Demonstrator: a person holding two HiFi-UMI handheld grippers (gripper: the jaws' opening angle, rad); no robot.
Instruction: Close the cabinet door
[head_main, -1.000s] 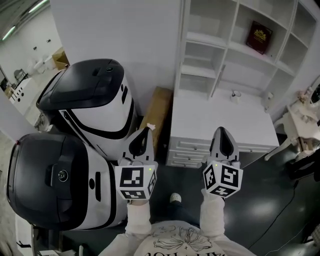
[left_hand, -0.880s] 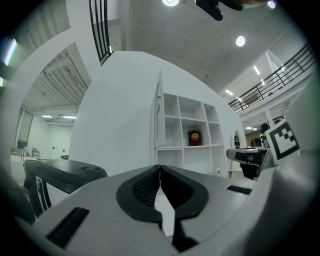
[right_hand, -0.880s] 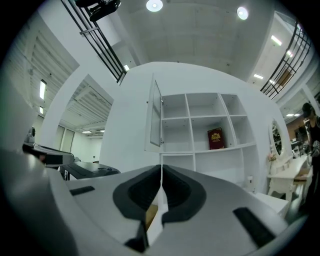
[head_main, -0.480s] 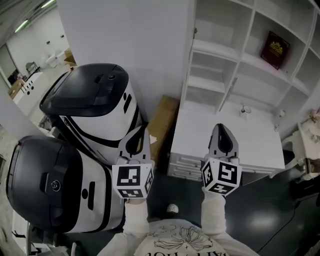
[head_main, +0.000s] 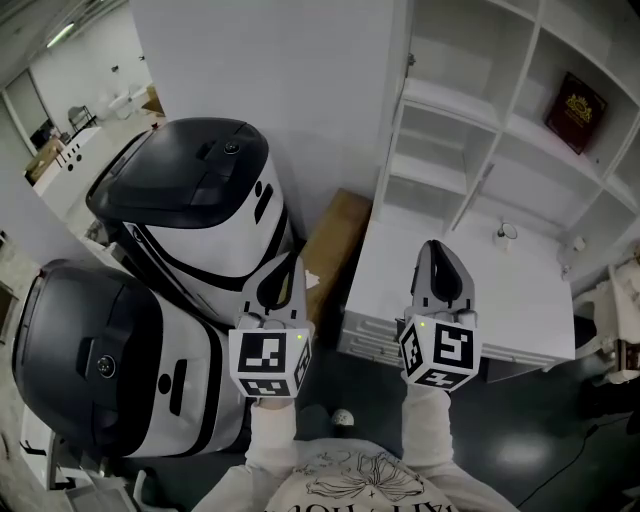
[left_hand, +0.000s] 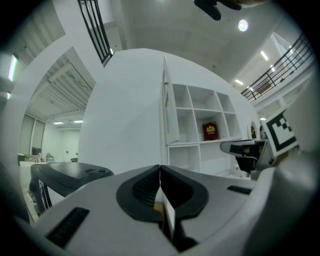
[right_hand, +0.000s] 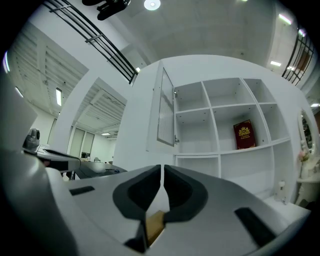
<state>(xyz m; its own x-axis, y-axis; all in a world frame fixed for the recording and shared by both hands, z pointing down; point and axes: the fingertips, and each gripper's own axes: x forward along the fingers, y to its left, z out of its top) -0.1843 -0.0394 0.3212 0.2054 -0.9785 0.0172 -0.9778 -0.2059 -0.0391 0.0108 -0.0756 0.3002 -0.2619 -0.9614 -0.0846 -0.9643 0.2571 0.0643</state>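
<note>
Calling this the very start of the job, with none of the closing done yet. Can see the cabinet door (right_hand: 166, 107) best from the right gripper view: up at the far upper-left compartment of the white shelf unit (right_hand: 225, 120), swung right out toward the near side and standing well off its frame. Can't really pick it out from the head view though, probably just a thin strip seen from above.

Holding the left gripper (head_main: 284, 282) and right gripper (head_main: 440, 268) side by side, low and near, well short of that door and touching nothing. Both sets of jaws pressed together, nothing caught between them, so no grip on anything.

Other bits worth noting:
- red book (right_hand: 244, 134) standing in a compartment further right, clear of the door's swing
- white desk top (head_main: 470, 290) under the shelves, just beyond the right gripper
- two big black-and-white machines (head_main: 190, 190) crowding the left, plus a cardboard box (head_main: 335, 235) wedged between them and the desk

Guessing at what's left: pretty much everything. Need to lift a gripper up to the door's outer face, then push it round to the right until flush with the frame.
</note>
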